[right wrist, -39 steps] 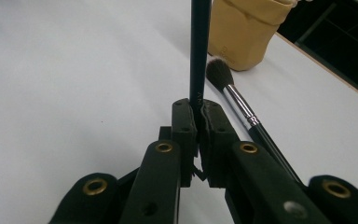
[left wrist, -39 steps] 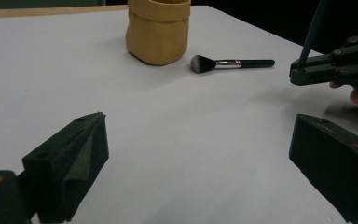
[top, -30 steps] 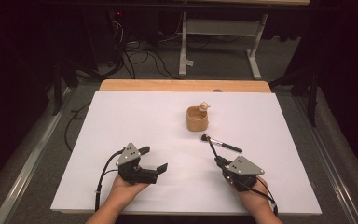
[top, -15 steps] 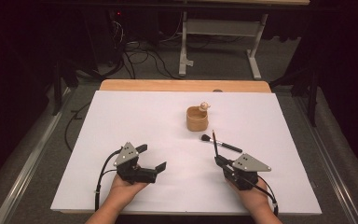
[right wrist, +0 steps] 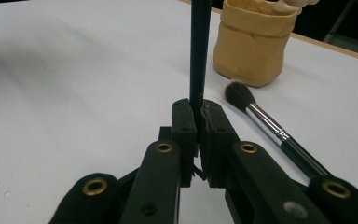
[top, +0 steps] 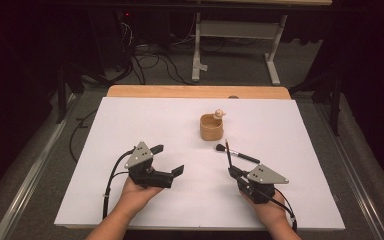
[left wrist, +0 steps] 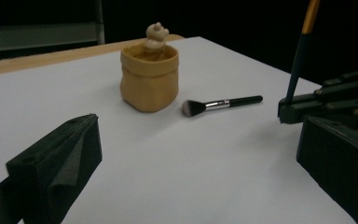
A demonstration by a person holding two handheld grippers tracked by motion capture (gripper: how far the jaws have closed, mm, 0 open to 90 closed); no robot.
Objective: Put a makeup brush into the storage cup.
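A tan pot (top: 212,128) with a small pale figure (top: 220,114) on its rim stands past the table's middle. A black makeup brush (top: 237,154) lies flat just in front of it. My right gripper (top: 234,172) is shut on a thin dark stick (top: 228,152) that points up and away; in the left gripper view its upper part is yellow (left wrist: 310,14). The right gripper view shows the pads (right wrist: 185,119) clamping the stick (right wrist: 199,56), with the pot (right wrist: 254,42) and the makeup brush (right wrist: 270,126) beyond. My left gripper (top: 167,160) hovers open at the near left, with nothing between its fingers (left wrist: 56,163).
White sheet (top: 130,130) covers the table, with a wooden edge (top: 195,91) at the far side. Beyond it are a metal stand (top: 230,30) and cables on a dark floor. The left gripper view looks across to the right gripper (left wrist: 326,100), close to the pot (left wrist: 149,77).
The thin stick in my right gripper has swung up from low over the table to stand nearly upright. My left gripper has risen a little. Pot and makeup brush have not moved.
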